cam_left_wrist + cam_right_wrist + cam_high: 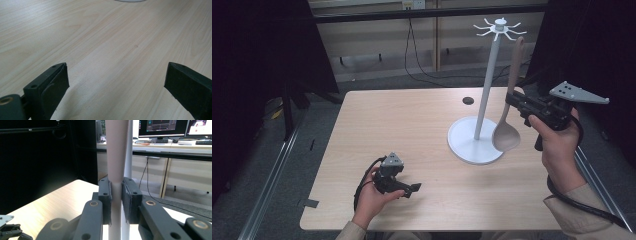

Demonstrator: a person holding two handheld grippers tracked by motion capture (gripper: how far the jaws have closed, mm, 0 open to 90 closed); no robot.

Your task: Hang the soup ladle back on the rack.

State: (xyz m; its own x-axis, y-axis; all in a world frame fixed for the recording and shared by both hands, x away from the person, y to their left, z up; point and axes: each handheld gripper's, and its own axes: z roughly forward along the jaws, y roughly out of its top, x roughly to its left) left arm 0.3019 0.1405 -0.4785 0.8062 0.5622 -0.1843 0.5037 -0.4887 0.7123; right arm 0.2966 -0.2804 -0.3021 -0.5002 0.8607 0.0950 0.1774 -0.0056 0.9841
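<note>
Two grippers are at the table (362, 125): the right gripper (510, 100) squeezes the handle of a big spoon (507, 132), held upright just beside the white stand (482, 100), while the left gripper (414, 188) rests low with its jaws wide apart.

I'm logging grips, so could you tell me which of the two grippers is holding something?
The right gripper, clamped on the spoon handle; the left gripper is open over the table.
</note>
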